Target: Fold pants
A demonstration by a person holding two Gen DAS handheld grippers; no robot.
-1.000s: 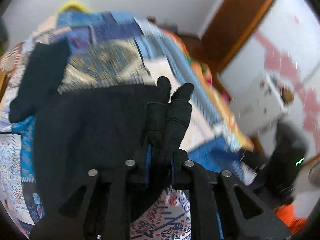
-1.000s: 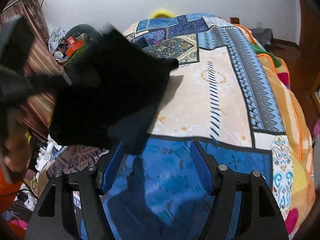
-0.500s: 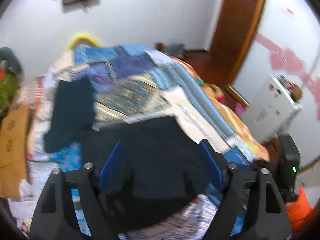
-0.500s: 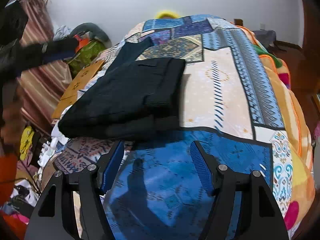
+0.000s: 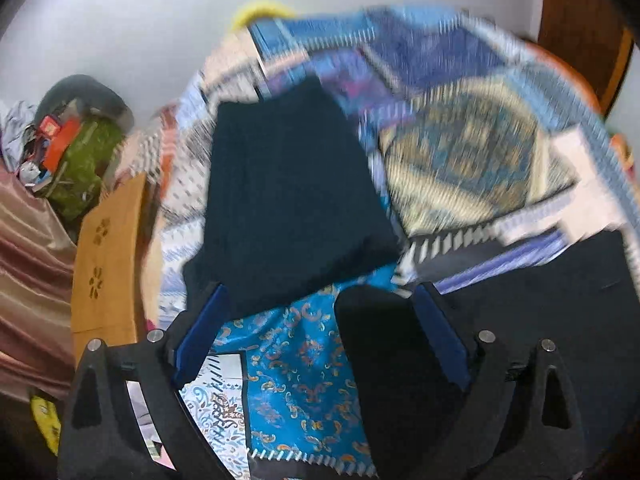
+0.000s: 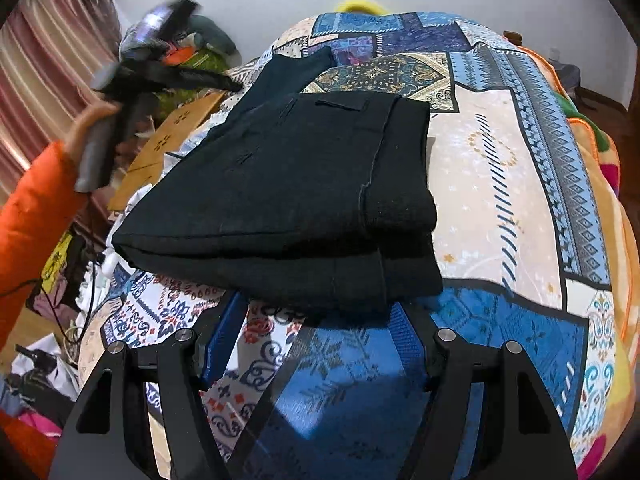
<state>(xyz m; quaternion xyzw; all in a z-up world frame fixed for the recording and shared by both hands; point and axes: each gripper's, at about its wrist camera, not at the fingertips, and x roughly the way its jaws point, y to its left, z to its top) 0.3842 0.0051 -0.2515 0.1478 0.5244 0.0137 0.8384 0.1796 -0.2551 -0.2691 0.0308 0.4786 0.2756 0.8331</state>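
The black pants lie folded in a thick stack on the patterned bedspread. My right gripper hovers open just short of their near edge, with nothing between its fingers. In the left wrist view the pants are at the right. My left gripper hangs over the bed with its jaws opening. A corner of the black cloth lies below the jaws, untouched by the pads. The right wrist view shows the left gripper blurred at upper left, held by a hand in an orange sleeve.
A second dark garment lies flat further up the bed, beyond the pants. Left of the bed stand a wooden board, a green bag with clutter and striped curtains. Clothes and cables litter the floor.
The left gripper was shut on the black pants; it has let go, opened wide and swung left. The pants dropped from the air into a folded stack. The right gripper edged nearer.
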